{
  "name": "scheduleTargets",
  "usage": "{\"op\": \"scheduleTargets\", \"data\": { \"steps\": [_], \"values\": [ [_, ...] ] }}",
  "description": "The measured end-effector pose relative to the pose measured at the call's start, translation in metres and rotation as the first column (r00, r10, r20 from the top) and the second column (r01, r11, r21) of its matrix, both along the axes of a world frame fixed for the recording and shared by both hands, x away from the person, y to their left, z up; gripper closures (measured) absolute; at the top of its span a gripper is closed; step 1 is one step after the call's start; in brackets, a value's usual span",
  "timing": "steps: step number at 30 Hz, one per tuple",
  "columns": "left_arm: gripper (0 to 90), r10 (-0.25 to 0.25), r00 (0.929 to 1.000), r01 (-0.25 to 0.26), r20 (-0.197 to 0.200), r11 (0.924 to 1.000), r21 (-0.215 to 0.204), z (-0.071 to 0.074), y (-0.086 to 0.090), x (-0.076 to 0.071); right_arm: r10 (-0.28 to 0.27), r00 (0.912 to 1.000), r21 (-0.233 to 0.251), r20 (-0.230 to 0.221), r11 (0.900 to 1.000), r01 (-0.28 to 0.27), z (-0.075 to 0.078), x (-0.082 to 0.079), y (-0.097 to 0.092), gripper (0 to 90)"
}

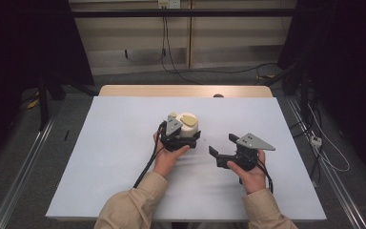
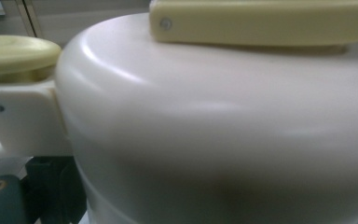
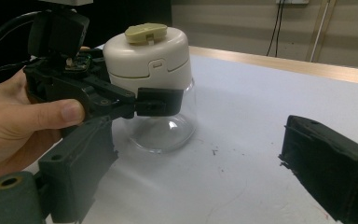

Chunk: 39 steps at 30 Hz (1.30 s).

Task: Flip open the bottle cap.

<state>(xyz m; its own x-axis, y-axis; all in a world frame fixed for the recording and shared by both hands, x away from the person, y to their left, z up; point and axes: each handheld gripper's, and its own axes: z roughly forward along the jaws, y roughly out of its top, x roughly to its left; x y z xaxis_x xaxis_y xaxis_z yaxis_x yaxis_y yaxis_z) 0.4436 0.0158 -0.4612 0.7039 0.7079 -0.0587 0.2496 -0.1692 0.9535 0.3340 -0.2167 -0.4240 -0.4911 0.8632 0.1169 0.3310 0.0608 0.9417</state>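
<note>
Left gripper (image 3: 156, 102) clamps the cream-lidded clear jar (image 3: 151, 70) at centre frame; right gripper (image 1: 221, 145), jaws apart, should approach the lid squarely.

We see white tabletop (image 1: 124, 157), wooden edge (image 1: 186, 90) at far side. Grey floor (image 1: 71, 124) around it, metal rails (image 1: 19, 176) along both sides. Beige wall panels (image 1: 219, 33) behind, black cables (image 1: 171, 62) hanging, dark curtains (image 1: 24, 43) flanking.

Left hand (image 1: 168, 157) holding black two-jaw left gripper (image 1: 183, 136) near the table's middle, jaws closed inward, right hand (image 1: 248, 172) holding black right gripper (image 1: 221, 144), jaws spread wide apart
</note>
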Motion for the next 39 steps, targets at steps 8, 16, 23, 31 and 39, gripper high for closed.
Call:
{"op": "scheduleTargets", "data": {
  "steps": [8,16,23,31,39],
  "values": [
    [5.1,0.003,1.0000,-0.003,0.000,1.0000,-0.001,0.000,0.000,0.000,0.003,1.0000,-0.001,-0.002,1.0000,-0.003,0.005,0.004,0.002,14.1],
    [5.0,0.003,1.0000,-0.003,0.002,1.0000,0.004,0.000,0.000,0.000,0.011,0.9999,-0.006,-0.011,0.9999,-0.011,0.007,0.009,0.005,17.7],
    [5.1,0.002,1.0000,-0.002,0.007,0.9999,0.011,0.000,0.000,0.000,0.024,0.9996,-0.009,-0.015,0.9997,-0.024,0.008,0.012,0.007,20.3],
    [5.1,0.004,1.0000,-0.004,0.008,0.9999,0.014,0.000,-0.001,0.000,0.030,0.9993,-0.012,-0.020,0.9995,-0.031,0.010,0.015,0.007,22.5],
    [5.0,0.006,0.9999,-0.006,0.010,0.9999,0.011,0.000,-0.001,-0.001,0.045,0.9987,-0.019,-0.024,0.9988,-0.045,0.013,0.019,0.010,26.7]
  ]
}}
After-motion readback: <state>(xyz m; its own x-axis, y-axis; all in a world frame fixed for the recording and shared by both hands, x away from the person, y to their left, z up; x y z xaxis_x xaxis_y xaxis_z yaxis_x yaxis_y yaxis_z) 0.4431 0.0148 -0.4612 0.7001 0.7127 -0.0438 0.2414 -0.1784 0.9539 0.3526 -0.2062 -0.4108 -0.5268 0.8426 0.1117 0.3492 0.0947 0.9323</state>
